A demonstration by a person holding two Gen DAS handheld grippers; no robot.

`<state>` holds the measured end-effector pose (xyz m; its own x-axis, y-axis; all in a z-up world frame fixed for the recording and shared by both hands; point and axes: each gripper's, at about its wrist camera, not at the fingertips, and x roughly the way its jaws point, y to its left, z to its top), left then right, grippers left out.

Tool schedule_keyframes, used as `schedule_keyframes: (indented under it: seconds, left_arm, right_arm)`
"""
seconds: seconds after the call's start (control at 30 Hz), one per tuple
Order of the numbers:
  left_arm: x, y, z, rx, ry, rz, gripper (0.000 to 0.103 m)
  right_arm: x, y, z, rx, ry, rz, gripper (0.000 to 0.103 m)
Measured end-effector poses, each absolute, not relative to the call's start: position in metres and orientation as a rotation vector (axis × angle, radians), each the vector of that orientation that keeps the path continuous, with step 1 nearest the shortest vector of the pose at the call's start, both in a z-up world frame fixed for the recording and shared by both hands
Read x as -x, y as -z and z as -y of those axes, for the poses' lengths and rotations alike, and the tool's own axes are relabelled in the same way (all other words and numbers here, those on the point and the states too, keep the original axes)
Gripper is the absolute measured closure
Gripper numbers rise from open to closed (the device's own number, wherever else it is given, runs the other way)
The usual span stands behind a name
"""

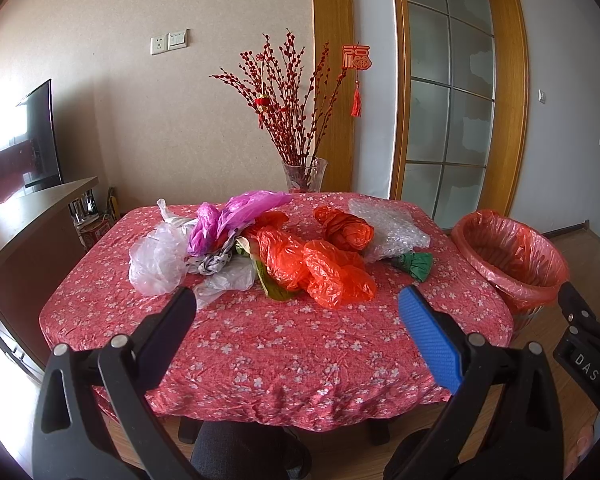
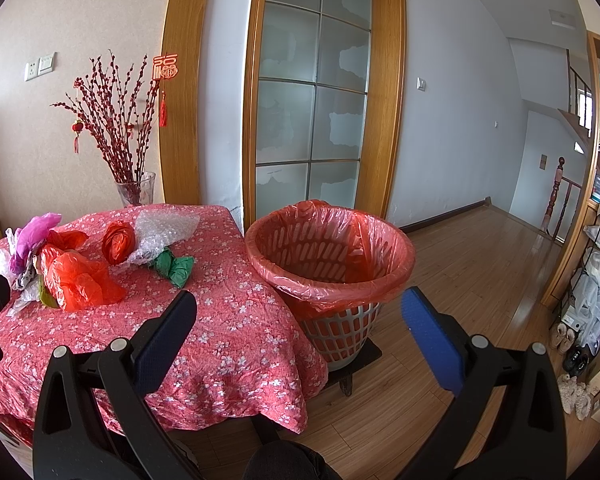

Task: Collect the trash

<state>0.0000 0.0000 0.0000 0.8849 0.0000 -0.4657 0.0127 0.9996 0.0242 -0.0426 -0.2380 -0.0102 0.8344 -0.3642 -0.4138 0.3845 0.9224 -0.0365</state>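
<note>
A: The left gripper (image 1: 298,304) stood wide open with nothing between its fingers, held back from the near edge of the table (image 1: 284,360). The right gripper (image 2: 298,306) gaped just as wide, also empty, pointing between the table corner and the bin.

B: Where was the trash?

A: Heaped toward the far half of the cloth: a clear plastic bag (image 1: 156,260) on the left, a purple bag (image 1: 236,216) behind it, orange bags (image 1: 320,272) in the middle, a knotted orange bundle (image 1: 346,230), bubble wrap (image 1: 392,228) and a green wad (image 1: 416,265) on the right.

B: And the bin?

A: The lined basket (image 2: 330,264) stood on the floor just beside the table's right edge, its orange liner folded over the rim. I'd judge that placement let the right claw drop pieces in with a short swing.

B: Why so open?

A: Probably readying for soft, bulky film; nothing had been collected as far as I could see inside.
</note>
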Motion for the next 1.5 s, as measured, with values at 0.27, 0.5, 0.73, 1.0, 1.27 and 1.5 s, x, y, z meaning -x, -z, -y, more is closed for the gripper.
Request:
schedule_keyframes:
  seconds: [0.27,0.5,0.73,1.0,1.27,1.5]
  left_arm:
    - [0.0001,0.0,0.0001,-0.027,0.006,-0.484,0.004]
    - [-0.0001,0.0,0.0,-0.027,0.006,-0.485,0.004]
    - [-0.0001,0.0,0.0,-0.027,0.006,-0.486,0.004]
    - [0.0,0.0,0.0,-0.027,0.007,-0.486,0.004]
    - [0.0,0.0,0.0,-0.026,0.008,-0.487,0.004]
    - [0.0002,0.0,-0.0001,-0.028,0.008,-0.488,0.004]
  right_arm:
    - [0.0422,0.0106,0.2375,-0.05,0.397,-0.429,0.002]
    - [0.0421,0.0105,0.2374,-0.051,0.397,-0.43,0.002]
    - [0.0421,0.0106,0.2375,-0.051,0.397,-0.43,0.002]
    - [0.0419,0.0107,0.2381,-0.051,0.397,-0.431,0.002]
    - [0.0412,0.011,0.2392,-0.052,0.397,-0.431,0.002]
    - [0.0409,0.0107,0.2406,-0.053,0.396,-0.432,0.002]
